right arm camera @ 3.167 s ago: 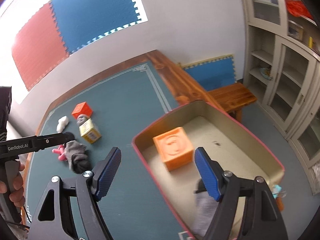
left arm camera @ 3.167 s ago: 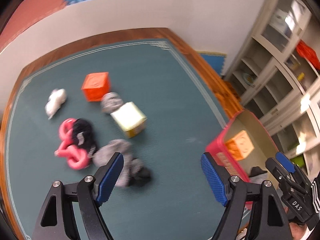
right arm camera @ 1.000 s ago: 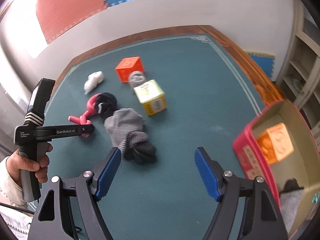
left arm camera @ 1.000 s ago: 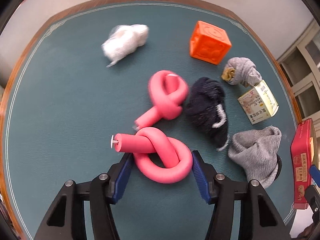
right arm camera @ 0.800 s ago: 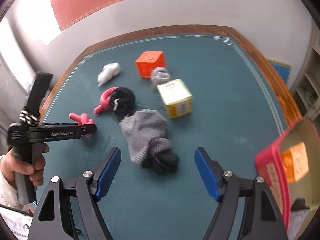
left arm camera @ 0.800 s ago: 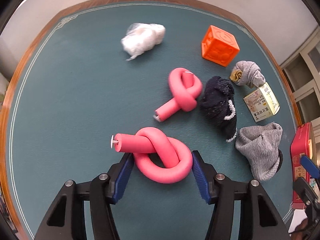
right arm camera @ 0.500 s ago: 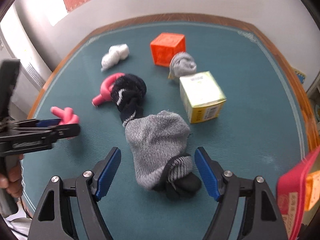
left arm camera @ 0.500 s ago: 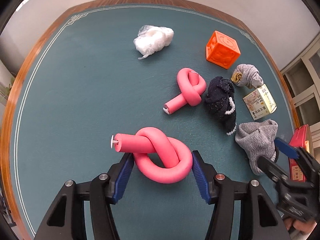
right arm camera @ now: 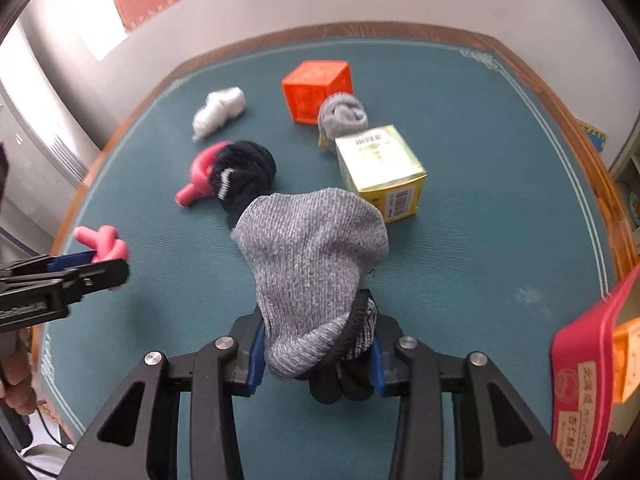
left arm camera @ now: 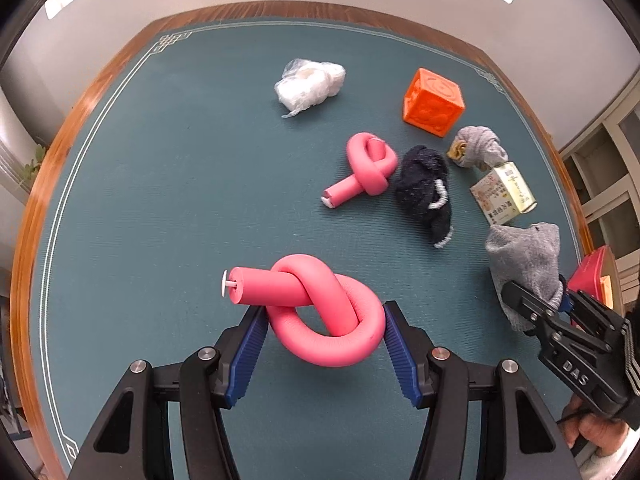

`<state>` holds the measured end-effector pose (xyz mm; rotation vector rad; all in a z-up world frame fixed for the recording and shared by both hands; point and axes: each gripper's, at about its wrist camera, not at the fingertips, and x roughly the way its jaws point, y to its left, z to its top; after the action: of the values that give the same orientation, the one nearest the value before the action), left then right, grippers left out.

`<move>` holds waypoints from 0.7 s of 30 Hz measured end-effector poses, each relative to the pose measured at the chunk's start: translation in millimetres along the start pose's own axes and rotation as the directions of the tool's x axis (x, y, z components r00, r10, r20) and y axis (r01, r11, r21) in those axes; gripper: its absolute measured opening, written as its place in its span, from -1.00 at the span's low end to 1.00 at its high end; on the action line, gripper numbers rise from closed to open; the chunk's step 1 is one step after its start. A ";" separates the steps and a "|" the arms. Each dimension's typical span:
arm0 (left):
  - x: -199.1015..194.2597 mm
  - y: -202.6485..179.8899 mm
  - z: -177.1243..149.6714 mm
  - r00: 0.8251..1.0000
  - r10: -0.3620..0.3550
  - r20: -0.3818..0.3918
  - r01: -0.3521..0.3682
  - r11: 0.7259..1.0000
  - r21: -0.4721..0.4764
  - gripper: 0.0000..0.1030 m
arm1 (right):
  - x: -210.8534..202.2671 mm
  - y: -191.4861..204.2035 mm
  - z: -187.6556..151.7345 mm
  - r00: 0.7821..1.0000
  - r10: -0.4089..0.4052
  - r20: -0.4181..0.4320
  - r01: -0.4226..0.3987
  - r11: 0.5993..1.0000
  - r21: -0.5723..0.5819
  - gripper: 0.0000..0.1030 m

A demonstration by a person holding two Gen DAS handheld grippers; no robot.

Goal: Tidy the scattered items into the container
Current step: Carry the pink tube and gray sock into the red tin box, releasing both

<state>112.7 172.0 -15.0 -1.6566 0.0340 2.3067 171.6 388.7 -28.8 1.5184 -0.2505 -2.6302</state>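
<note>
Left hand-held gripper [left arm camera: 324,336] clamped on pink knotted foam tube [left arm camera: 320,312], held at 6 o'clock above tabletop [left arm camera: 160,200]. Right hand-held gripper [right arm camera: 318,354] clamped on grey sock bundle [right arm camera: 312,264]. Red container [right arm camera: 580,384] at 4 o'clock in right view. Orange cube [right arm camera: 316,90], yellow box [right arm camera: 380,172] around 12 o'clock.

"DAS" in white on the right gripper [left arm camera: 560,312] body, barcode on the yellow box [right arm camera: 380,168], its print unreadable

Red container [right arm camera: 580,364] cut off by right edge, interior unseen, second pink knot [right arm camera: 196,184] half hidden behind dark sock [right arm camera: 244,172]
</note>
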 end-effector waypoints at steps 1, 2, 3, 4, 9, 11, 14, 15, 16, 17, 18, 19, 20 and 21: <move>-1.4 -3.6 -0.8 1.000 0.000 0.003 0.000 1.000 0.004 0.17 | -6.4 -1.5 -1.6 1.000 0.005 0.011 -0.005 1.000 0.004 -0.15; -2.1 -8.5 -1.4 1.000 0.000 0.004 0.000 1.000 0.011 0.17 | -13.2 -3.4 -3.5 1.000 0.009 0.022 -0.009 1.000 0.008 -0.15; -2.7 -13.7 -2.0 1.000 -0.003 0.005 0.003 1.000 0.019 0.17 | -19.7 -5.6 -5.3 0.999 0.011 0.033 -0.012 1.000 0.013 -0.15; -3.3 -18.9 -2.6 1.000 -0.005 0.007 0.005 1.000 0.027 0.17 | -25.9 -8.6 -6.8 0.999 0.011 0.044 -0.012 1.000 0.019 -0.15; -6.8 -53.1 -6.3 1.000 -0.026 0.010 0.025 0.996 0.085 0.17 | -58.8 -28.6 -16.0 0.994 -0.011 0.106 0.003 0.998 0.070 -0.15; -9.1 -67.9 -7.1 0.999 -0.037 0.012 0.035 0.993 0.111 0.17 | -72.7 -41.1 -21.0 0.991 -0.032 0.130 0.019 0.995 0.103 -0.15; -13.6 -94.5 -7.8 0.998 -0.056 0.018 0.053 0.986 0.155 0.17 | -95.2 -66.5 -31.3 0.985 -0.074 0.159 0.047 0.986 0.162 -0.15; -14.5 -106.3 -8.0 0.998 -0.065 0.019 0.061 0.983 0.176 0.17 | -103.1 -76.4 -36.1 0.982 -0.092 0.168 0.060 0.981 0.185 -0.15; -15.4 -116.2 -8.5 0.997 -0.073 0.020 0.067 0.979 0.193 0.17 | -110.6 -86.4 -41.3 0.979 -0.109 0.175 0.072 0.976 0.208 -0.15; -16.2 -125.4 -9.1 0.997 -0.080 0.021 0.074 0.975 0.209 0.17 | -117.8 -96.1 -46.6 0.975 -0.127 0.181 0.084 0.969 0.230 -0.15; -17.1 -135.1 -10.0 0.996 -0.088 0.021 0.081 0.971 0.226 0.17 | -124.6 -105.5 -52.1 0.972 -0.146 0.185 0.096 0.963 0.253 -0.15; -17.8 -148.5 -11.3 0.995 -0.098 0.021 0.090 0.964 0.250 0.17 | -130.3 -113.6 -56.9 0.969 -0.162 0.188 0.107 0.956 0.273 -0.15; -18.3 -159.1 -12.5 0.994 -0.106 0.020 0.097 0.959 0.268 0.17 | -135.5 -121.5 -61.9 0.966 -0.177 0.190 0.117 0.949 0.292 -0.15; -18.7 -169.8 -13.9 0.993 -0.114 0.018 0.104 0.953 0.285 0.17 | -142.1 -131.6 -68.1 0.962 -0.196 0.191 0.129 0.940 0.315 -0.15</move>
<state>174.2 327.2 23.9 -1.4377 0.2487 2.1321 301.7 534.7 33.8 1.3732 -0.5912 -3.0107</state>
